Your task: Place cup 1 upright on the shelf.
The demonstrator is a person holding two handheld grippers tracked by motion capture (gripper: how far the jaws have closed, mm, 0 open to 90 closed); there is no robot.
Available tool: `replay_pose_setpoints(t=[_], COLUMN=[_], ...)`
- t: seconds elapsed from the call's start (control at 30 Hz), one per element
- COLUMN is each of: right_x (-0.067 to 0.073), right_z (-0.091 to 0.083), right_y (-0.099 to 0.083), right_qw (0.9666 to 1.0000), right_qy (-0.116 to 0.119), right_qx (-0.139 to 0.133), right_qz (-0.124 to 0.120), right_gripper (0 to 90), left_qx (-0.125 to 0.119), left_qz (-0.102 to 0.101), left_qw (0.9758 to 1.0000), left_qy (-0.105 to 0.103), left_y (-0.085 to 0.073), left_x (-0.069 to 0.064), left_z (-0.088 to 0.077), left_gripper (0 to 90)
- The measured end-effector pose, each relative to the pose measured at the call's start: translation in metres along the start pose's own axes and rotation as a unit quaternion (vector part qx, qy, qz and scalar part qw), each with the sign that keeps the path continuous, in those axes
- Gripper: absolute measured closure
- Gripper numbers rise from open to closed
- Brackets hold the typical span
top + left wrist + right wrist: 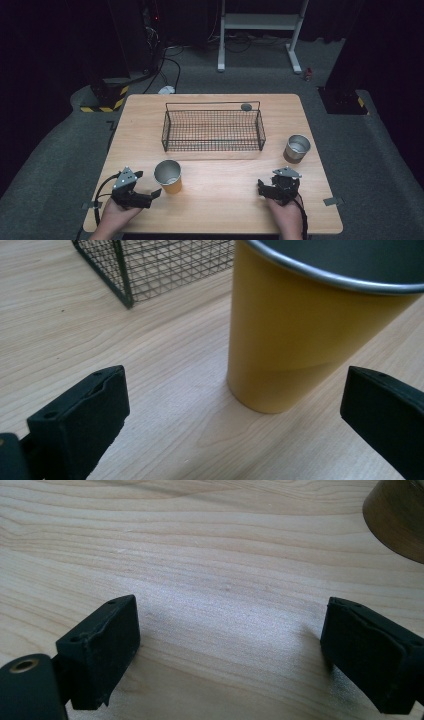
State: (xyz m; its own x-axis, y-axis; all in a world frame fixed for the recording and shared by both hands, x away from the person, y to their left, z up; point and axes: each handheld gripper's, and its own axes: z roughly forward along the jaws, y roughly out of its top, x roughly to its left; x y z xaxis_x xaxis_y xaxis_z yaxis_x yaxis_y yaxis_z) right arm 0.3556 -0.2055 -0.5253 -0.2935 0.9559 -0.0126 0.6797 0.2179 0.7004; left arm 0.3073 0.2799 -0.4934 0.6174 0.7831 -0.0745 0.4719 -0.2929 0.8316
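In the lower left of the high view, the left gripper (150,190) rests on the wooden table (225,200) with its jaws spread apart, pointing toward the yellow cup (169,177) just beside it at lower centre-left. The left gripper view puts that cup (295,335) in the upper right of the frame, upright on the wood, its metal rim cut off by the top edge; it stands between and beyond the two black jaws without touching either. Bare tabletop lies between the jaws and the cup, and nothing blocks the way.

Behind the cup, in the middle of the high view, sits a black wire basket (213,131), whose corner (125,270) shows at the upper left of the left gripper view, near the cup but apart from it. A small dark round object (246,107) lies by the basket's far right corner.

The right gripper (265,189) rests at lower right, jaws also wide apart and holding nothing, with plain wood between them in the right gripper view. A brownish metal cup (297,149) stands above it at right centre; its lower edge (397,520) shows at the upper right corner of the right gripper view, well apart from the jaws.
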Motion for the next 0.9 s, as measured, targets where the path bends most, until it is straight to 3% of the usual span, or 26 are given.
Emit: replay_pose_setpoints(t=[0.23,0.43,0.63,0.9], right_x=[0.000,0.000,0.000,0.000], right_z=[0.000,0.000,0.000,0.000], right_y=[0.000,0.000,0.000,0.000], right_qw=[1.0000,1.0000,1.0000,1.0000], right_qy=[-0.001,-0.002,-0.002,-0.002], right_qx=[-0.001,-0.001,-0.002,-0.001], right_qz=[0.001,0.001,-0.001,-0.001], right_gripper=[9.0,9.1,9.2,9.2], left_qx=[0.004,-0.001,-0.001,-0.011], left_qz=[0.010,0.003,0.023,0.029], left_qw=[0.9999,0.9998,0.9996,0.9993], left_qy=[-0.006,-0.020,-0.017,-0.022], left_y=[0.001,0.003,0.009,0.017], left_x=[-0.004,-0.010,-0.014,-0.018], left_z=[0.005,0.009,0.011,0.013], left_gripper=[0.1,0.1,0.1,0.1])
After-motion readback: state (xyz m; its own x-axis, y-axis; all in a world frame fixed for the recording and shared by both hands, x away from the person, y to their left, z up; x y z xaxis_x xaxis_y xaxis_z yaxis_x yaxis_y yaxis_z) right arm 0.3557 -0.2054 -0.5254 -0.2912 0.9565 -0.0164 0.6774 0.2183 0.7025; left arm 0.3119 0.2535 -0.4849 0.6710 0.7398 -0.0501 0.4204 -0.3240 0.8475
